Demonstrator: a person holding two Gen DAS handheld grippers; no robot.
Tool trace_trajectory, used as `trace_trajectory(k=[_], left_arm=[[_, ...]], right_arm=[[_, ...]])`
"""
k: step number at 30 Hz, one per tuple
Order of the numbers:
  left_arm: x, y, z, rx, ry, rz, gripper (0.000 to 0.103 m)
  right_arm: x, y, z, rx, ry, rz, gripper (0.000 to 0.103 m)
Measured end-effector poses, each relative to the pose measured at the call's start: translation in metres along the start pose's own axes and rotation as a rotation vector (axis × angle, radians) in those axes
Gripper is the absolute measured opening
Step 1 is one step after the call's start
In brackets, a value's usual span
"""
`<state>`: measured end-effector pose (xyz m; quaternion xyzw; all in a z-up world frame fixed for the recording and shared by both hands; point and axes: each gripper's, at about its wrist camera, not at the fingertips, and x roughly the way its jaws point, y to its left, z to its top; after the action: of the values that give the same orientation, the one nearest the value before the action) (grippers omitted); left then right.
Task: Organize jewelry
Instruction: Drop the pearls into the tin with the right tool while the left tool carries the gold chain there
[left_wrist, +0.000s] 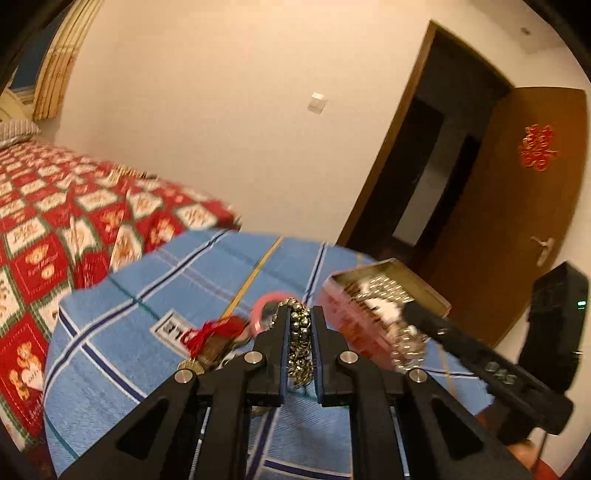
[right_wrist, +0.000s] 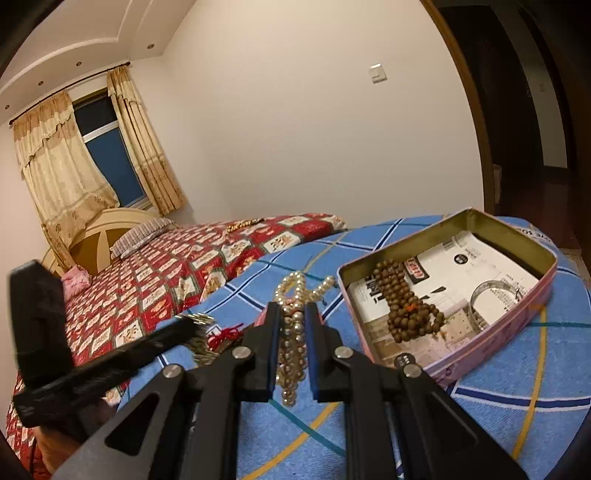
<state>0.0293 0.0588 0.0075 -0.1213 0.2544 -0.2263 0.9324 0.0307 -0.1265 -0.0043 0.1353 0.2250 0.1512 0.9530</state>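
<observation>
Tongs both clamp beads: our left gripper (left_wrist: 299, 325) pinches dark beads (left_wrist: 300, 343), our right gripper (right_wrist: 293, 325) pearls (right_wrist: 293, 295). We'd lift clear before the tin (right_wrist: 517, 295).

Bead bracelet (right_wrist: 410, 310) and bangle (right_wrist: 493, 301) lie in the tin (right_wrist: 476, 343) on the table (right_wrist: 517, 417).

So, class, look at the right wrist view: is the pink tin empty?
No, the pink tin already holds a brown bead bracelet, a clear bangle and printed paper lining its bottom.
</observation>
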Motion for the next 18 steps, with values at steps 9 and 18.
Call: trace_trajectory(k=[9,18], left_arm=[[-0.010,-0.027,0.021,0.031,-0.060,-0.113,0.009],[0.033,-0.070,0.029,0.064,-0.034,-0.188,0.009]], right_arm=[[-0.015,-0.017,0.011,0.055,-0.055,-0.029,0.016],[-0.036,-0.079,0.042,0.041,-0.105,-0.161,0.016]])
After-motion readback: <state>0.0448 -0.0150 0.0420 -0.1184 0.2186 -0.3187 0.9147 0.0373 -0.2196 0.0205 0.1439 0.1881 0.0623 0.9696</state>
